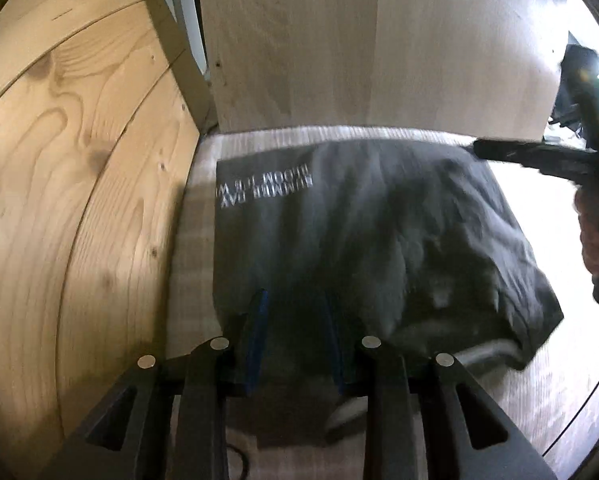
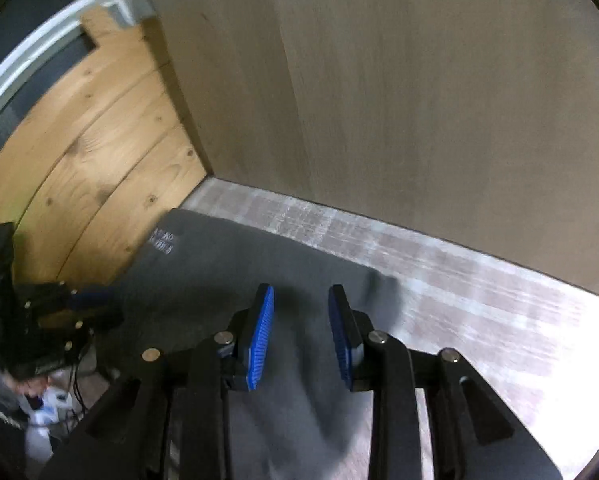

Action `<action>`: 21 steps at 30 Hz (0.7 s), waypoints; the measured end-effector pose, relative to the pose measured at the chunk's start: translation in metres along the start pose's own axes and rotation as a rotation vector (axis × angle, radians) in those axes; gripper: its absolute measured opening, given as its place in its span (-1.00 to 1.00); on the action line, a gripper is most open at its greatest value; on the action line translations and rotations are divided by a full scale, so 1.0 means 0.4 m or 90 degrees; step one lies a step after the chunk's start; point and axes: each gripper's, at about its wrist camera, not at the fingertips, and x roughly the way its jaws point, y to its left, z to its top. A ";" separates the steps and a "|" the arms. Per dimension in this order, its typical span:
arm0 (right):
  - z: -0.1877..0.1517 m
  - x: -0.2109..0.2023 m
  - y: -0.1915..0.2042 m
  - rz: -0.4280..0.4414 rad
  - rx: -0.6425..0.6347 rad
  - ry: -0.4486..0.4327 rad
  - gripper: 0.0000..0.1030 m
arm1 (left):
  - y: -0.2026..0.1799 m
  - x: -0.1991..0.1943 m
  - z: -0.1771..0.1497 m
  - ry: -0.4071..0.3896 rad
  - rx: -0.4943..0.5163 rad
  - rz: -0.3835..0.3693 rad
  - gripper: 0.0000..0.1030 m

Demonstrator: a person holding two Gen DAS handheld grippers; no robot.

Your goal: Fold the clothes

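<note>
Here a dark grey cotton T-shirt (image 1: 359, 232) with a line of white printed lettering (image 1: 265, 192) lies crumpled on a pale, whitewashed wooden tabletop (image 1: 195, 240), pushed into the corner where a knotty pine plank wall (image 1: 59, 160) meets a smooth light plywood panel (image 1: 359, 40). The lettering sits near the garment's far left corner, close to the plank wall. The left gripper (image 1: 295, 300) points steeply down at the near hem of the shirt; its blue ribbed pads (image 1: 259, 320) stand apart with dark fabric bunched between them, though blur and shadow hide whether the pads press on the cloth. At the right edge of the left wrist view, the right gripper (image 1: 499, 148) reaches over the shirt's far right corner, carried by a person's hand (image 1: 591, 232) around its black handle. In the right wrist view, the right gripper (image 2: 301, 320) hovers above the grey cloth with its blue pads (image 2: 261, 332) parted and nothing caught between them, the shirt lying below. The left gripper (image 2: 87, 296) shows at the far left of that view, at the shirt's edge beside the plank wall.
</note>
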 end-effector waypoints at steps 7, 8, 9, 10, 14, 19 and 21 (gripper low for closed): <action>0.015 0.020 0.004 -0.064 0.028 0.003 -0.45 | 0.048 0.026 0.008 0.016 -0.011 0.046 -0.36; 0.010 -0.005 0.019 -0.056 0.021 -0.007 -0.45 | 0.051 0.011 0.002 0.009 -0.016 0.040 -0.39; 0.007 -0.020 0.023 -0.046 0.018 -0.010 -0.45 | 0.053 -0.004 -0.005 0.002 -0.022 0.028 -0.39; -0.013 -0.044 0.038 -0.033 0.016 -0.017 -0.45 | 0.055 -0.020 -0.012 -0.005 -0.028 0.016 -0.39; -0.126 -0.100 0.098 -0.010 -0.004 -0.013 -0.45 | 0.036 -0.021 -0.053 0.008 -0.017 -0.018 -0.39; -0.281 -0.107 0.161 -0.066 -0.078 0.054 -0.45 | 0.008 0.004 -0.130 0.071 -0.014 -0.001 -0.37; -0.336 -0.124 0.172 -0.085 -0.097 0.075 -0.37 | 0.002 -0.023 -0.152 0.069 -0.017 0.007 -0.30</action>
